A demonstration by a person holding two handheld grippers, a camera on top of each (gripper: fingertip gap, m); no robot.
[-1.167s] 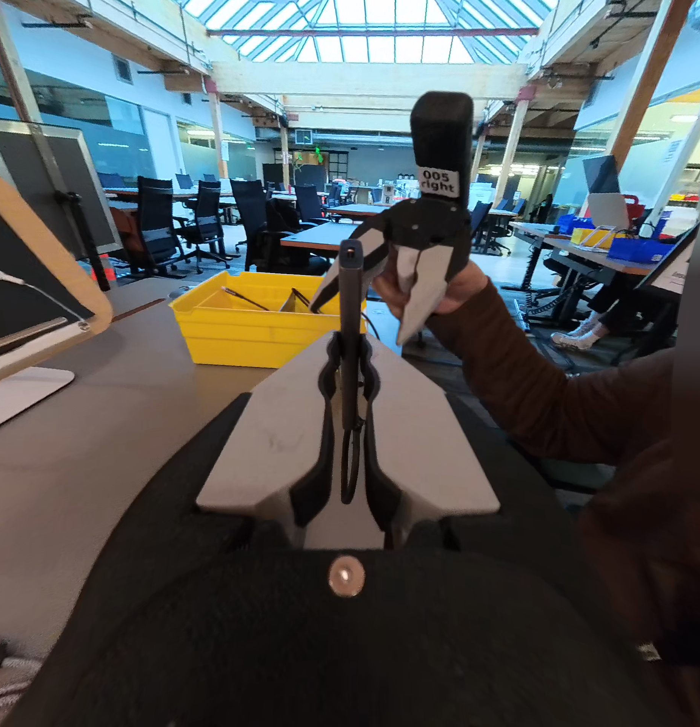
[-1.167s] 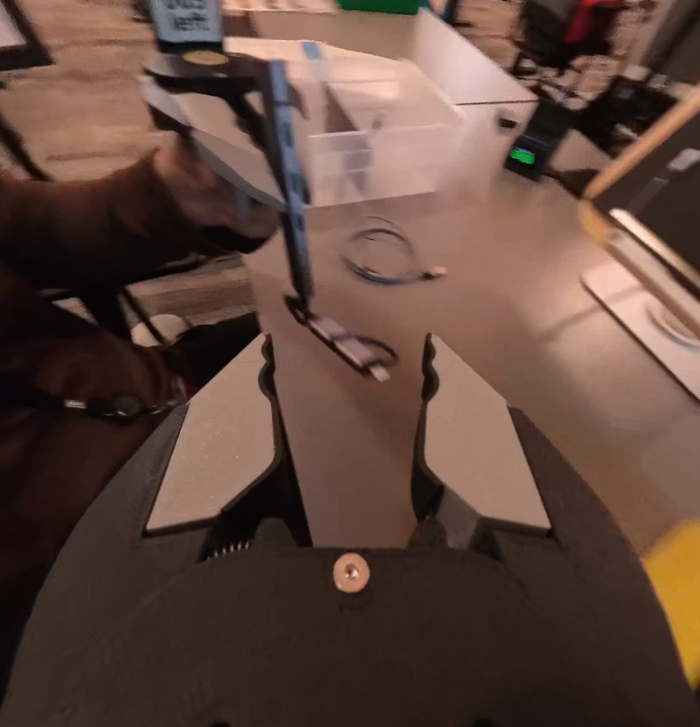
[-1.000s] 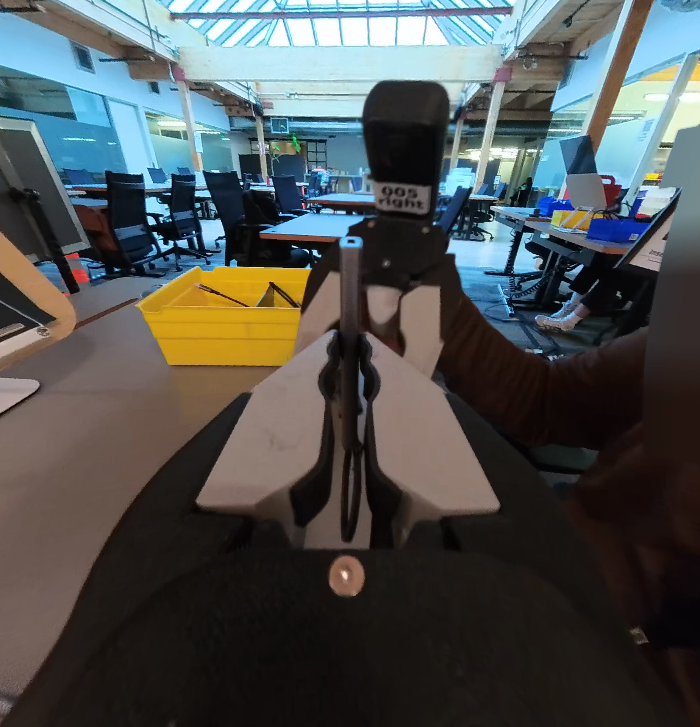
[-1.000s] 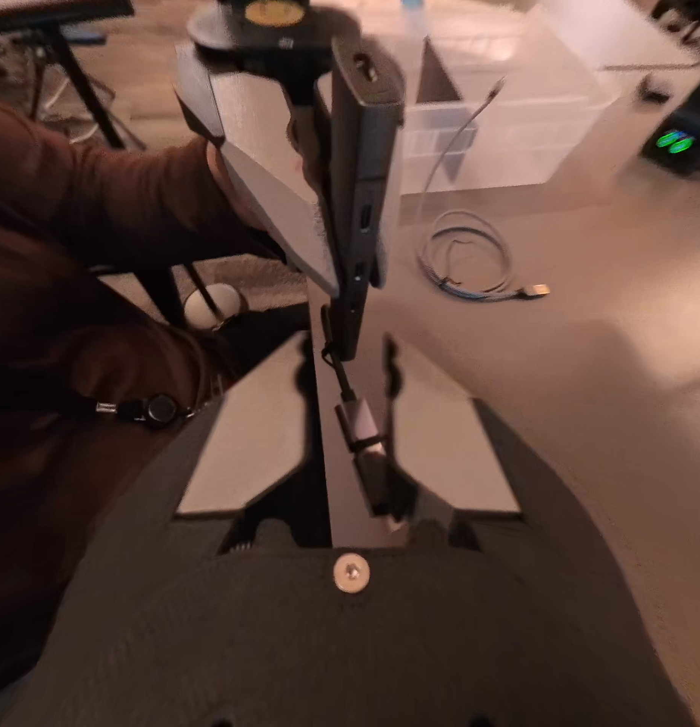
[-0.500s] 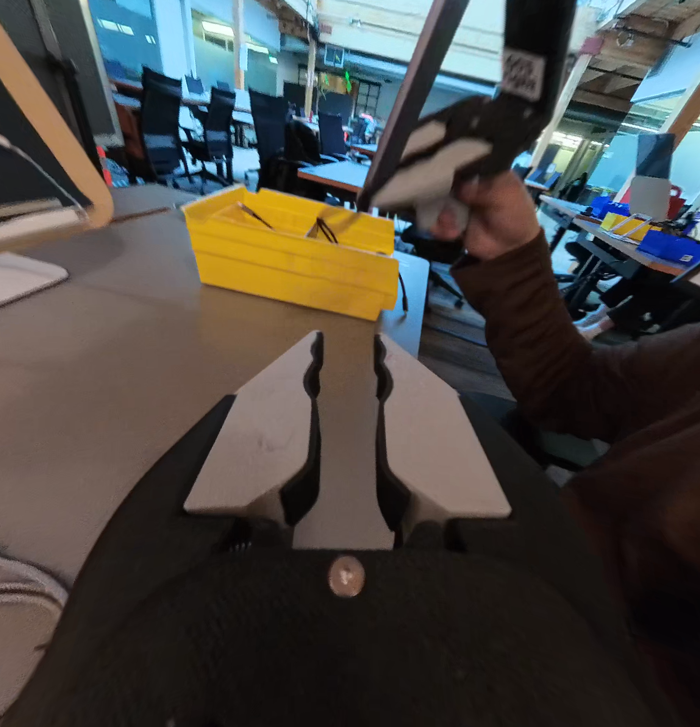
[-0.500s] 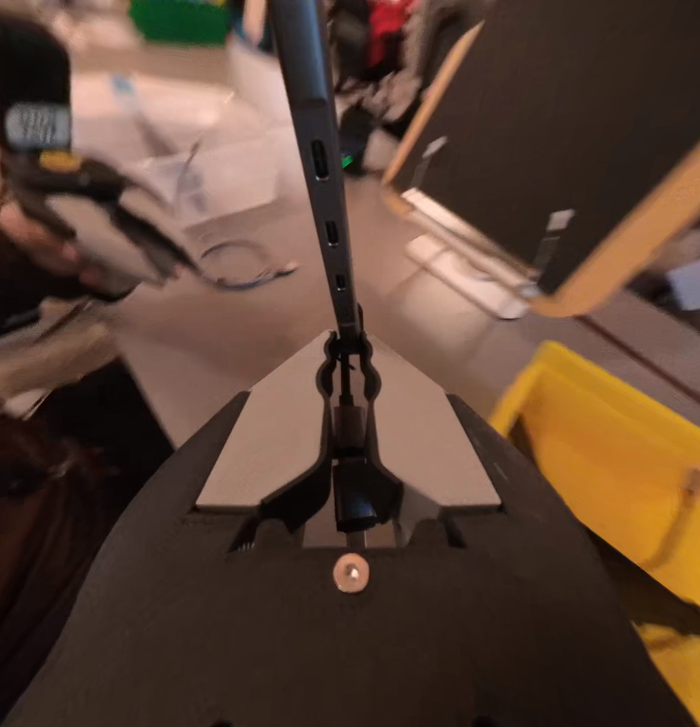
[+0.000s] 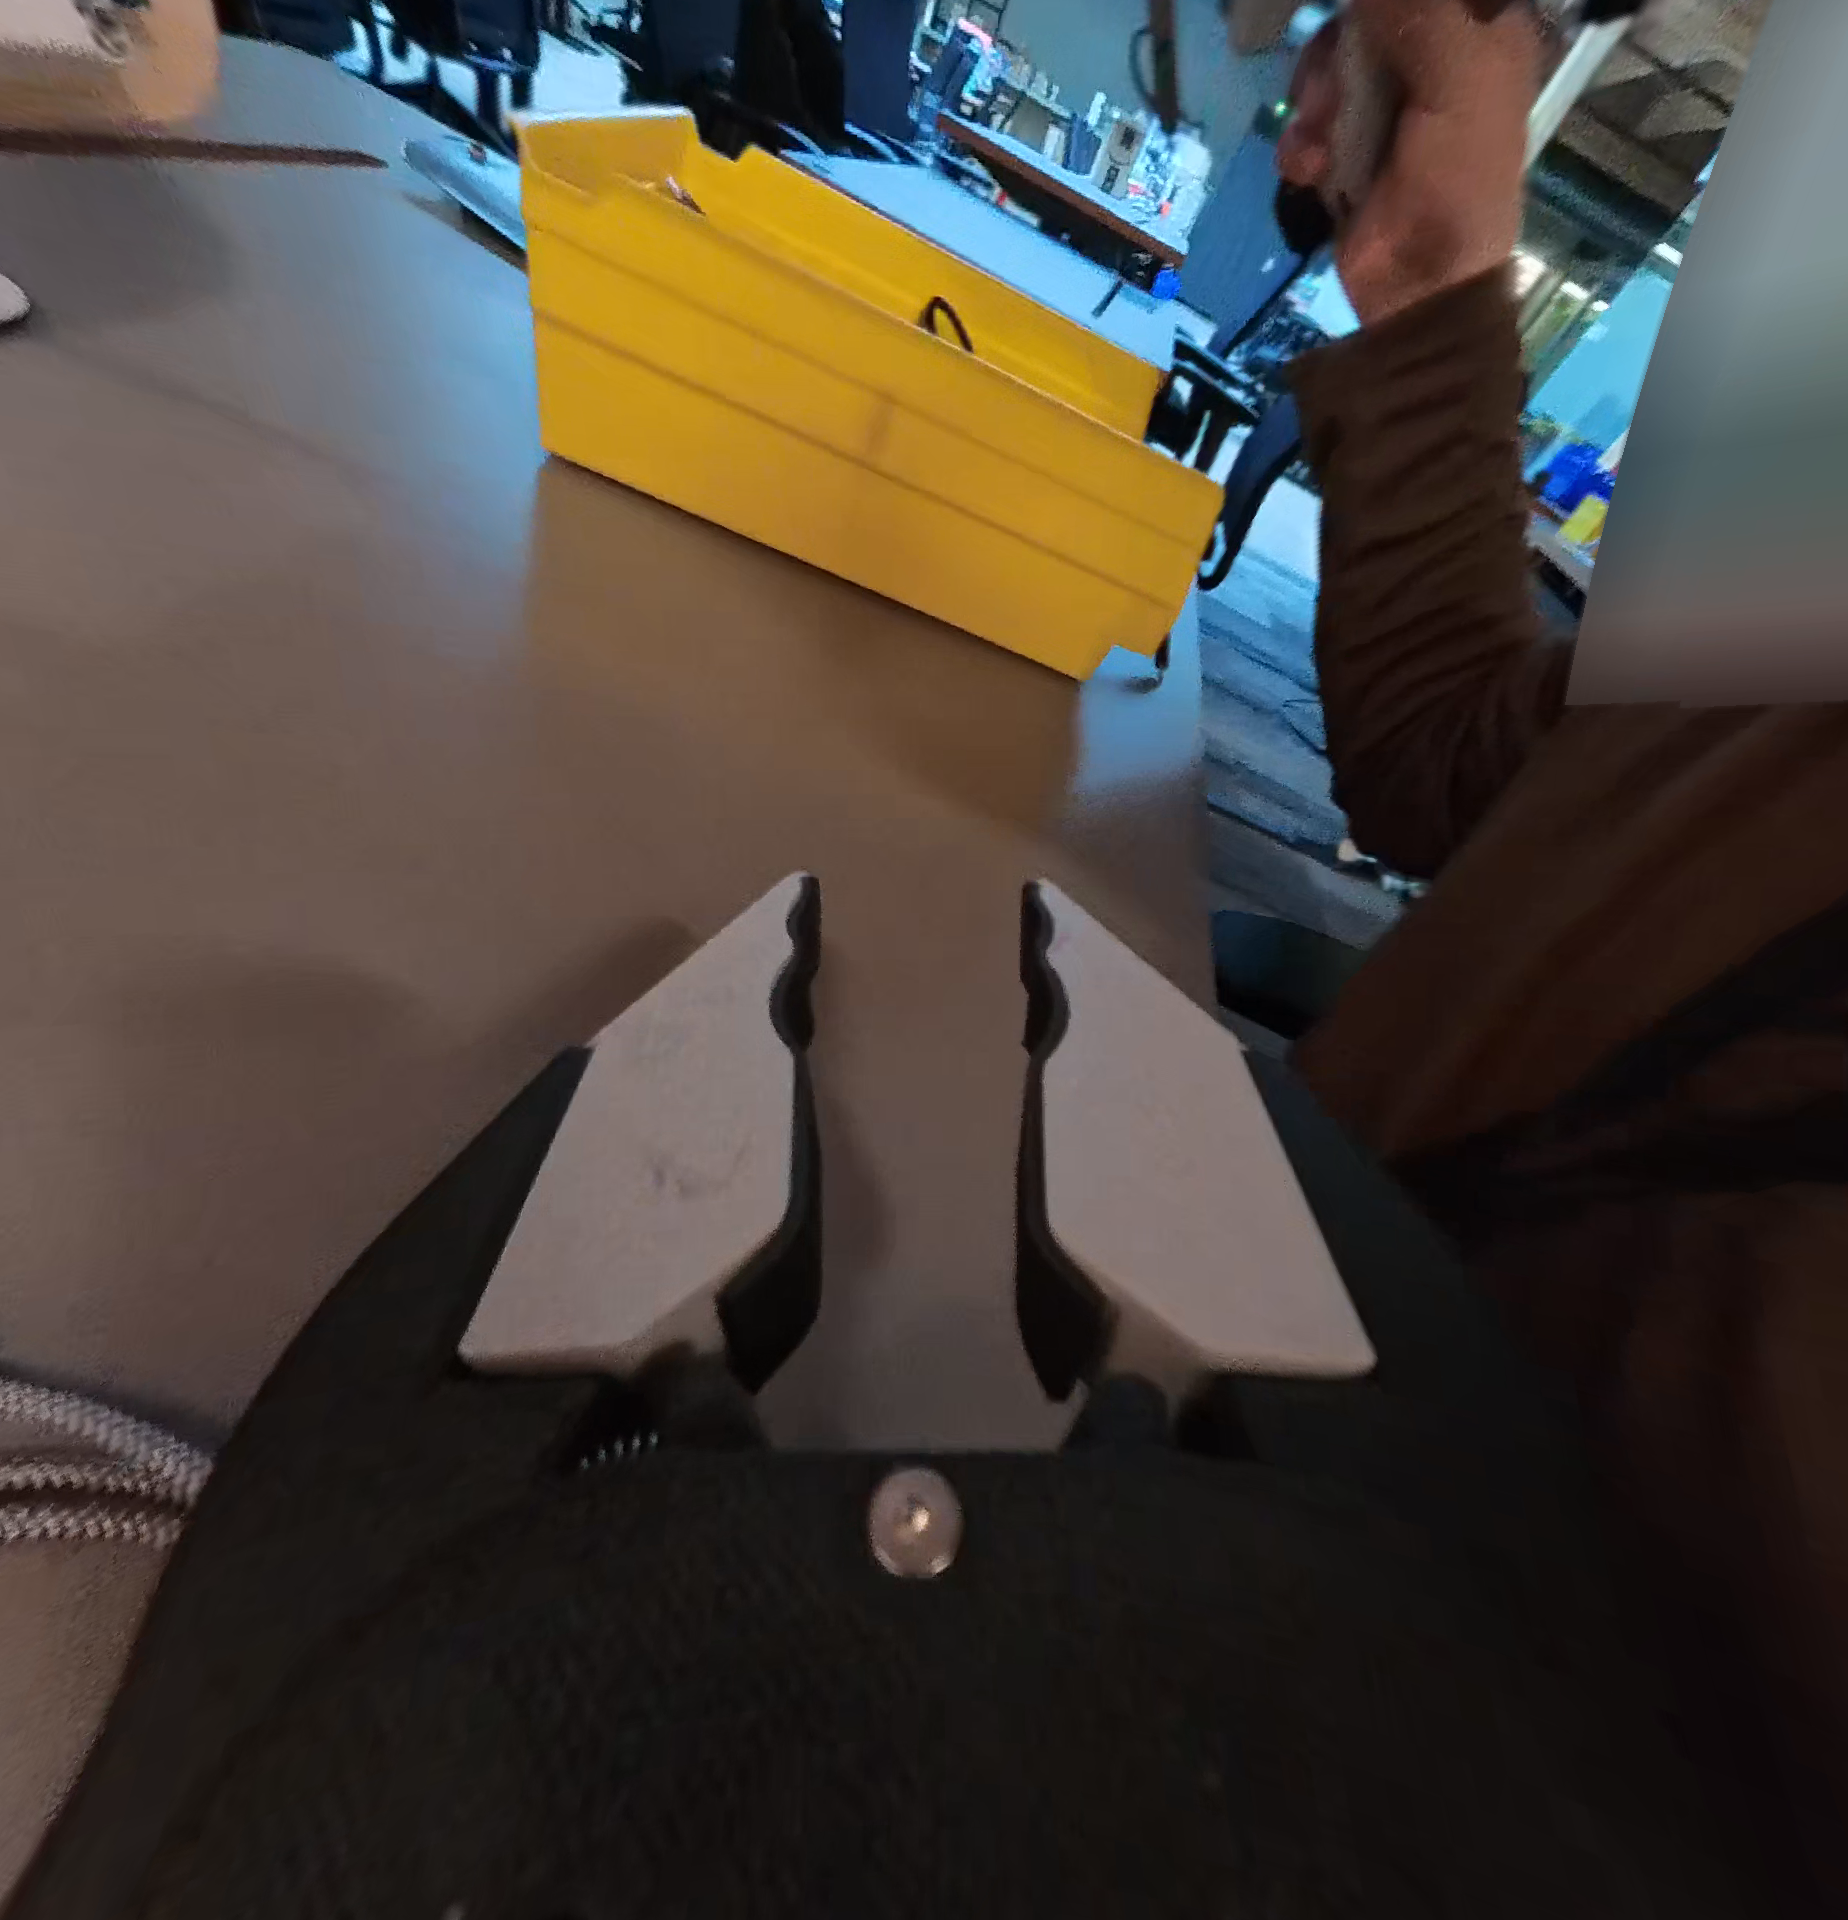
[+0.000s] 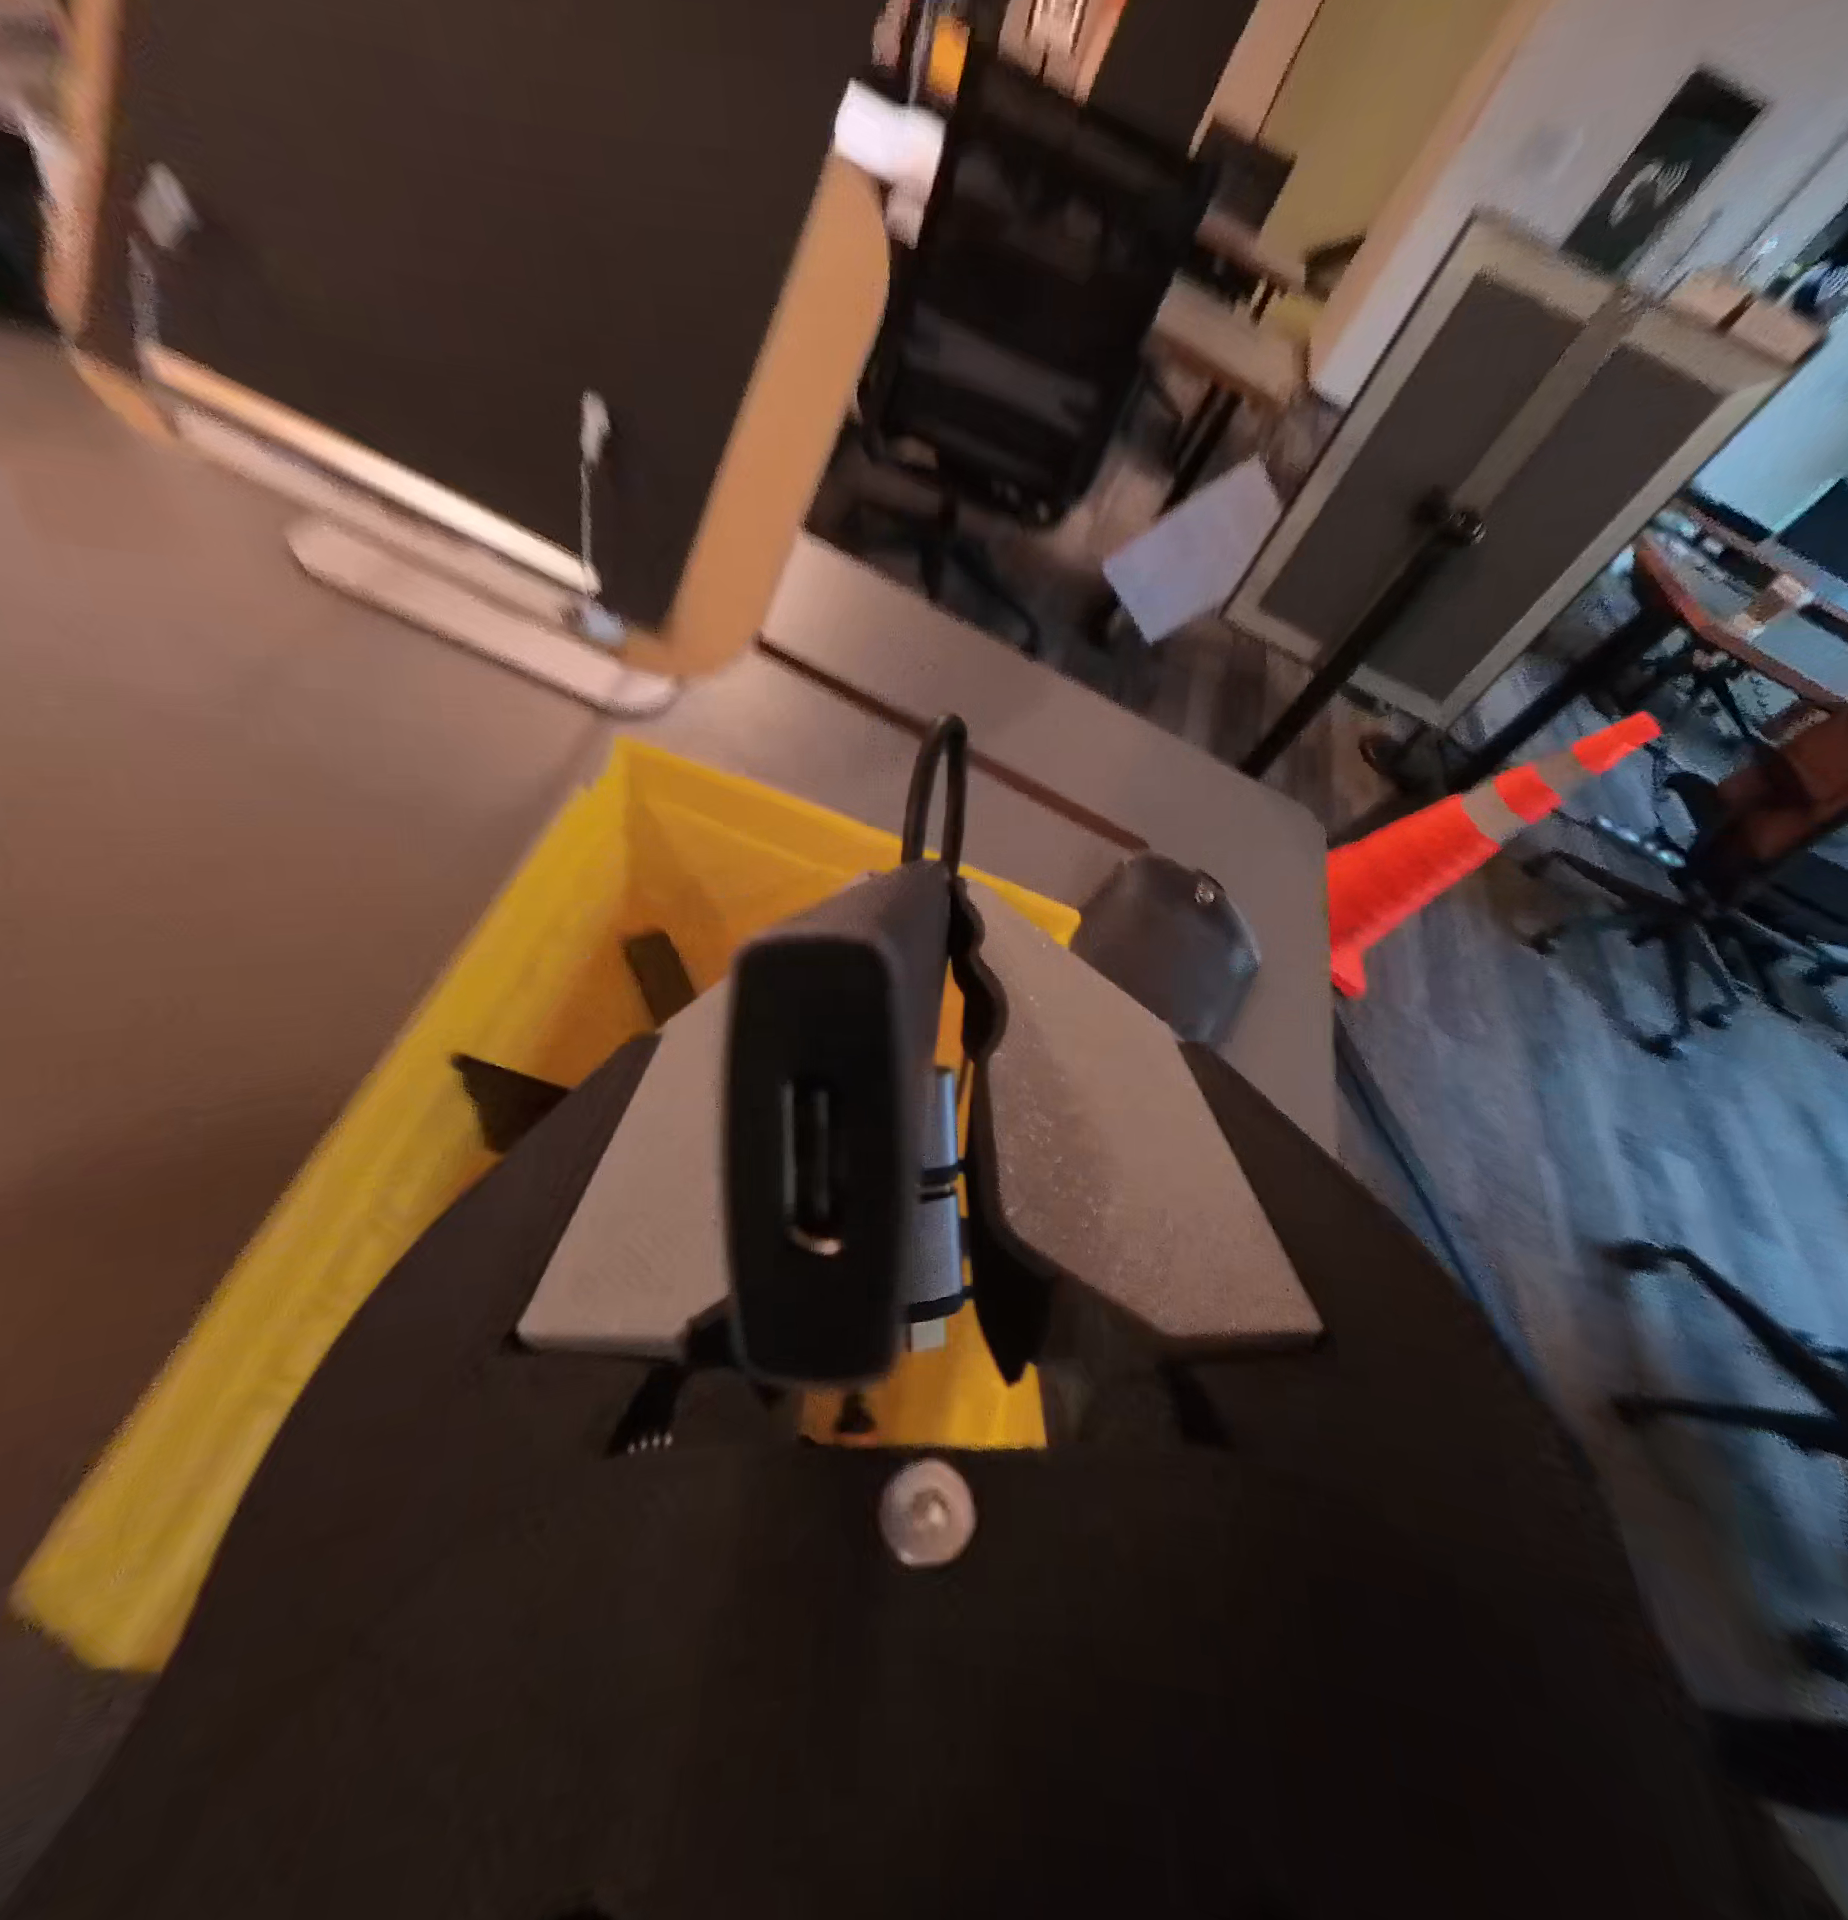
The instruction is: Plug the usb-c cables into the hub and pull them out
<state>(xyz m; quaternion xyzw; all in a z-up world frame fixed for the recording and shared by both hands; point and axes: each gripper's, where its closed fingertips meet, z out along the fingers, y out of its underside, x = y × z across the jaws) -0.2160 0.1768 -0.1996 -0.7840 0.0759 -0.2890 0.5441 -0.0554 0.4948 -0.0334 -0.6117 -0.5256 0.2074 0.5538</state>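
My right gripper [image 8: 946, 904] is shut on the short cable and silver plug [image 8: 935, 1195] of the dark grey hub [image 8: 811, 1143]. The hub lies tipped back over the left finger, its port end facing the camera, and its black cable loops up past the fingertips. It hangs above the yellow bin [image 8: 380, 1195]. My left gripper [image 7: 920, 904] is open and empty, low over the brown table [image 7: 276, 675], pointing toward the same yellow bin [image 7: 847, 416]. A braided cable [image 7: 58, 1475] lies at the lower left edge.
A person's brown sleeve [image 7: 1419, 520] rises at the right of the left wrist view. A wood-framed dark board [image 8: 432, 260] stands behind the bin. A dark grey object [image 8: 1169, 935] sits by the table edge. An orange cone [image 8: 1450, 842] and office chairs stand on the floor. The left gripper's tips are roughly 40 cm from the right gripper's.
My left gripper let go of the hub, opened wider and dropped toward the table. My right gripper carried the hub over the yellow bin, and the hub tipped back toward the camera.
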